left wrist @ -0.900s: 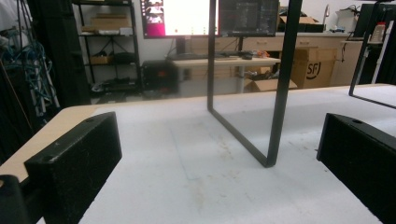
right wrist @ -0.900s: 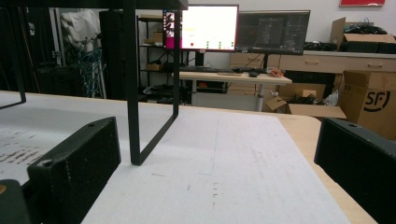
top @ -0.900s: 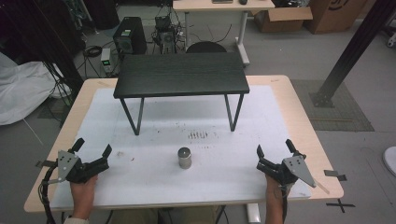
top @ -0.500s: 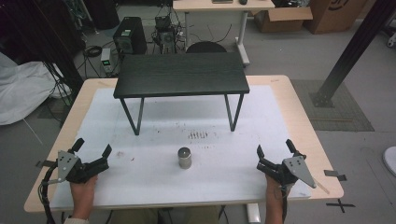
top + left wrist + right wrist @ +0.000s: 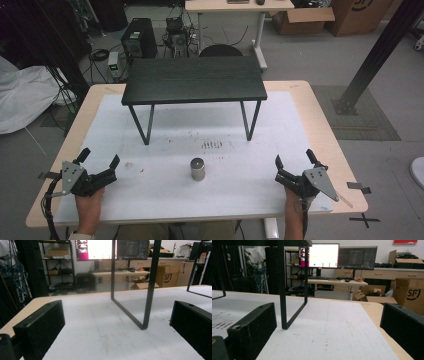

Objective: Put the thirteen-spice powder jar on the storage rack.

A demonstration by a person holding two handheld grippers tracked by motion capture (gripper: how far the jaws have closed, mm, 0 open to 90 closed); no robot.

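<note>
No movement is noted since the earlier frames: both grippers and the metal cylinder are found where they were, and the black shelf is unchanged.

In the high view the left gripper (image 5: 100,161) is held at the near left corner of the white mat (image 5: 165,210), resting low over it, with the person's left hand (image 5: 90,202) behind it. Its jaws are spread wide and nothing is held between them. In the left gripper view the same two black jaws are seen far apart at either edge, with bare mat between them and the left leg frame of the black shelf (image 5: 147,290) standing ahead.

The right gripper (image 5: 294,159) is held at the near right corner of the mat, with the right hand (image 5: 296,212) behind it. Its jaws are likewise spread wide and empty. In the right gripper view bare mat lies between the jaws, and the shelf's right leg frame stands ahead and to the left.

The metal cylinder (image 5: 198,169) is found upright on the mat, between the two grippers and well apart from each, in front of the black shelf (image 5: 194,85). It is touched by neither gripper. A patch of dark marks (image 5: 212,145) is noted on the mat just behind the cylinder. The mat is laid on a light wooden table (image 5: 320,107).
</note>
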